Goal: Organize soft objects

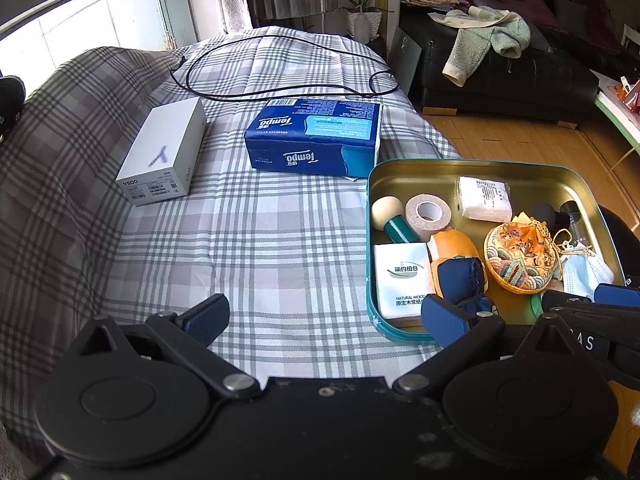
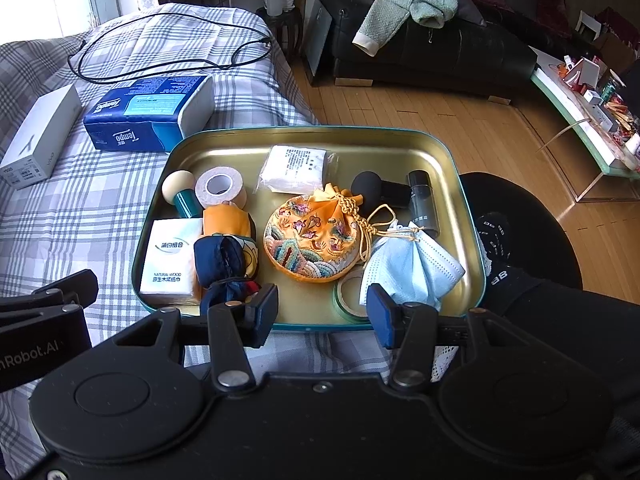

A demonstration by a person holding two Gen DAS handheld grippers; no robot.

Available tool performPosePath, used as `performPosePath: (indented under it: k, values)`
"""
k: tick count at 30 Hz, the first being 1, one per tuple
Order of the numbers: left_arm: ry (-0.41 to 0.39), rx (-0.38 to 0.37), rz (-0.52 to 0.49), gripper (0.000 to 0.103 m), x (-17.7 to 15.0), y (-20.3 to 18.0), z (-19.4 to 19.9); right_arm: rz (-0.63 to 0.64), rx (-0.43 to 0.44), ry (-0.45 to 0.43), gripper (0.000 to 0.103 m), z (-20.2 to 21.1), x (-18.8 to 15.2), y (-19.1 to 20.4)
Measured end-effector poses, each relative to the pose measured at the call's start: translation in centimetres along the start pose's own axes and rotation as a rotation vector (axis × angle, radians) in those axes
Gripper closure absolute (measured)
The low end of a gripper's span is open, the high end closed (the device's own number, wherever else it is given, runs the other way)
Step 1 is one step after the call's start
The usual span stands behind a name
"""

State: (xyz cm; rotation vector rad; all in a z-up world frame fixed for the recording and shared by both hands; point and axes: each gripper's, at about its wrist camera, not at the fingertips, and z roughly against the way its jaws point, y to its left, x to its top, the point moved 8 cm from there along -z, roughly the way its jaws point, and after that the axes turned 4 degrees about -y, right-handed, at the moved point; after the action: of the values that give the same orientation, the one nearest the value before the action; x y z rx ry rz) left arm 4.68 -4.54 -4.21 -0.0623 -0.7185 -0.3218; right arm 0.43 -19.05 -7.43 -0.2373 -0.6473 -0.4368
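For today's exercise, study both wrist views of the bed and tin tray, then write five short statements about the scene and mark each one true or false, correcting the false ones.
1. The blue tissue pack lies in the tray. False: it lies on the bed beside the tray.
2. The face mask lies in the tray. True.
3. The right gripper holds the embroidered pouch. False: its jaws are open and empty.
4. A black cable lies on the plaid cover. True.
5. The white box is stacked on the tissue pack. False: they lie apart.
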Motion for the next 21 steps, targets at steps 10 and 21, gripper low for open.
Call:
performPosePath:
  k: [10, 21]
  values:
    - [0.003, 0.002, 0.004, 0.001, -0.02, 0.12, -0.07, -0.006, 0.001, 0.008, 0.053, -0.07, -0.04, 0.0]
    - [0.007, -0.001, 0.001, 0.001, -0.09, 0.06, -0.17, -0.007, 0.002, 0.011, 0.053, -0.11, -0.2, 0.14]
